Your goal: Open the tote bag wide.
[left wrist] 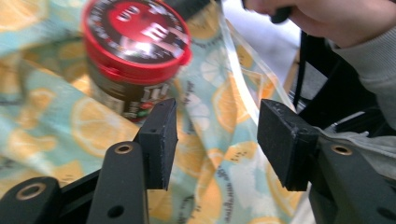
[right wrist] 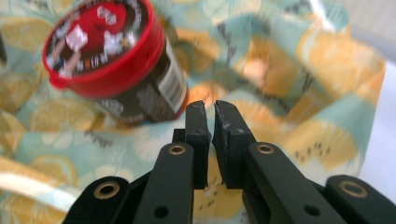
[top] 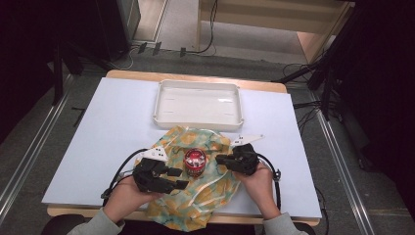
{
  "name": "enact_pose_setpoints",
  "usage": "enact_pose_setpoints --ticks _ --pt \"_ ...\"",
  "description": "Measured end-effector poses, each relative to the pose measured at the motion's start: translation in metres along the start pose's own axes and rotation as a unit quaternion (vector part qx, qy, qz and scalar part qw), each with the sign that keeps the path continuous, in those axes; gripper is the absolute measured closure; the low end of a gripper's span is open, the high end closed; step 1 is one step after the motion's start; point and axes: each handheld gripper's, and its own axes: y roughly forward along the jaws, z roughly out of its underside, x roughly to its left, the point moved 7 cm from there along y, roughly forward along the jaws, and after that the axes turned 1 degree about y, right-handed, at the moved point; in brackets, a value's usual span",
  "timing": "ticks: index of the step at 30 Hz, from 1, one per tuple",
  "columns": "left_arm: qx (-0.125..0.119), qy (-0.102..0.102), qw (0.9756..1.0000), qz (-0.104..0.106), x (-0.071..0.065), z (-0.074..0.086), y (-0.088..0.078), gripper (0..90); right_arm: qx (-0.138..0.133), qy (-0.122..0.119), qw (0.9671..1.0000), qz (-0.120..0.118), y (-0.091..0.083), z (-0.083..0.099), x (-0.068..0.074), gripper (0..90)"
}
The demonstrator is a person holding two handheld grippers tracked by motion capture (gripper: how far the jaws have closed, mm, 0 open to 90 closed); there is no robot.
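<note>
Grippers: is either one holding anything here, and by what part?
Nothing is held. Left gripper is open over the cloth; right gripper is shut, empty, beside the jar.

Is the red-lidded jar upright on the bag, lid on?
Yes: the jar stands upright on the lemon-print bag, its red lid seated on top.

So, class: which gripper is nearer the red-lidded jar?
Left. The left gripper sits open right beside the jar; the right gripper, shut, is slightly farther off on the opposite side.

Glossy red plastic lid (top: 194, 157), thin printed bag (top: 210, 193), smooth white plastic tray (top: 198, 119).
</note>
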Motion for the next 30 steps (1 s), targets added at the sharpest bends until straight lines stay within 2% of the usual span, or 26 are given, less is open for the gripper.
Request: enact_pose_setpoints --ticks 4,9,12,21,26,28,30 --pt "-0.012 0.001 0.9999 -0.009 0.008 -0.004 -0.005 44.5 0.011 0.002 0.9999 0.002 0.0 0.011 0.002 85.7" --pt "-0.013 0.004 0.9997 -0.022 0.016 -0.006 -0.008 42.7 0.023 0.003 0.9997 0.004 0.001 0.023 0.004 85.6" --pt "-0.015 0.013 0.9995 -0.026 0.021 -0.008 -0.008 42.0 0.028 -0.001 0.9996 0.006 -0.001 0.029 0.006 85.5" --pt "-0.025 0.027 0.9987 -0.034 0.034 -0.017 -0.003 39.8 0.04 0.008 0.9992 0.003 -0.005 0.039 0.01 85.3" --pt "-0.021 0.029 0.9988 -0.032 0.041 -0.021 0.0 38.5 0.023 0.008 0.9997 -0.001 -0.013 0.035 0.013 79.7" --pt "-0.012 0.036 0.9987 -0.033 0.044 -0.022 0.001 37.5 0.011 0.006 0.9999 0.0 -0.017 0.032 0.012 75.3" --pt "-0.014 0.046 0.9983 -0.032 0.045 -0.025 0.001 37.1 0.0 0.005 1.0 0.003 -0.02 0.03 0.012 71.8"
